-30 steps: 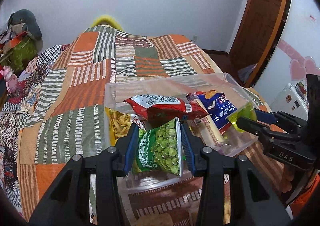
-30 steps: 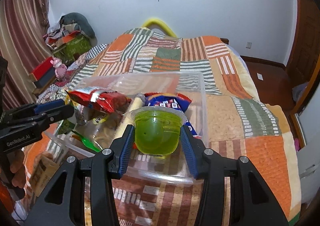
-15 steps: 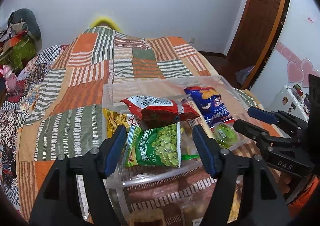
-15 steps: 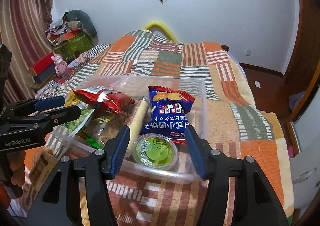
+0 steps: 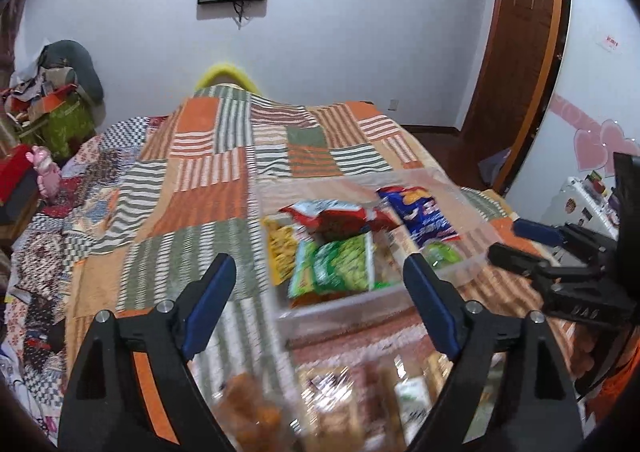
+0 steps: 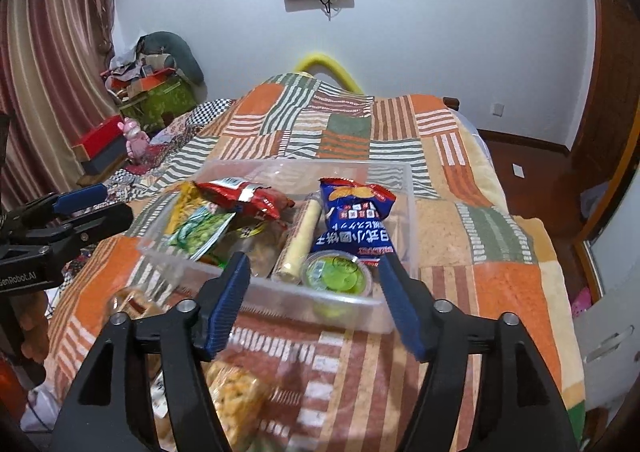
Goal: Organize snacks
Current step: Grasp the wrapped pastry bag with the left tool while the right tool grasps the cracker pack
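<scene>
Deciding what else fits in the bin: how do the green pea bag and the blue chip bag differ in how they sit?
The green pea bag leans against the clear bin's near-left wall, crumpled, partly under the red bag. The blue chip bag lies on the right side, puffed and fully exposed, its lower edge meeting the green jelly cup. Both lie inside the bin, free of either gripper.

A clear bin (image 6: 408, 212) sits on the bed, holding a green pea bag (image 5: 344, 266), red bag (image 6: 244, 196), blue chip bag (image 6: 354, 224), pale stick pack (image 6: 300, 240) and green jelly cup (image 6: 336, 272) in its near corner.
</scene>
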Available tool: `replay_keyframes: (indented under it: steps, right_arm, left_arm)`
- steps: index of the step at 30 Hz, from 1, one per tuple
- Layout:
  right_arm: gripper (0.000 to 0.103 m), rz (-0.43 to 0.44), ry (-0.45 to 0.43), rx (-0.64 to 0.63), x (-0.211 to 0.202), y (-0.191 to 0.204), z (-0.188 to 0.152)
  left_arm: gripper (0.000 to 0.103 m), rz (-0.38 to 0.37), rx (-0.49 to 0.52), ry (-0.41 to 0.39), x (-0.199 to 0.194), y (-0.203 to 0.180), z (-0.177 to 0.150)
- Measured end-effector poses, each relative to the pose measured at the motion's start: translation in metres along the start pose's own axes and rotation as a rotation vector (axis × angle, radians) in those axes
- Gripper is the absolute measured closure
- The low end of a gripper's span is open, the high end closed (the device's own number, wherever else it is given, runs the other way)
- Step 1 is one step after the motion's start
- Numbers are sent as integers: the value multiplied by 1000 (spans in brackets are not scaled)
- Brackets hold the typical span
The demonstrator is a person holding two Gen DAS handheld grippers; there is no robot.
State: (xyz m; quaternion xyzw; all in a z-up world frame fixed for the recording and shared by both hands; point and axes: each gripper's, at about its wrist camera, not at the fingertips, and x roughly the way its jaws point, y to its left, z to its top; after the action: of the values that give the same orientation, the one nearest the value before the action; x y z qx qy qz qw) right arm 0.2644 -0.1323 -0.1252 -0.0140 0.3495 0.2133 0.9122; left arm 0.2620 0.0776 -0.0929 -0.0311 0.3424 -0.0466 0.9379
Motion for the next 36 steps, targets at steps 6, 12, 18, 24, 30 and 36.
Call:
replay_keyframes:
  steps: [6,12,18,24,30,36]
  right_arm:
    - [37,15,23,-21,-7,16,-15]
    - [36,36,72,-22,-7,31,-34]
    - [36,46,130,-19,0,42,-57]
    - [37,54,189,-8,9,50,-73]
    - [36,54,226,-11,17,53,-81]
    - [37,58,237,-3,25,52,-85]
  left_arm:
    - [15,78,-5,45,-19,28,-33]
    - [15,121,-33,109,-26,51,-71]
    - [15,130,-51,175,-22,59,-104]
    - [15,74,-85,264,-1,64,-128]
    - [15,43,-63,299,19,54,-135]
    - [15,83,-77,284,38,56,-131]
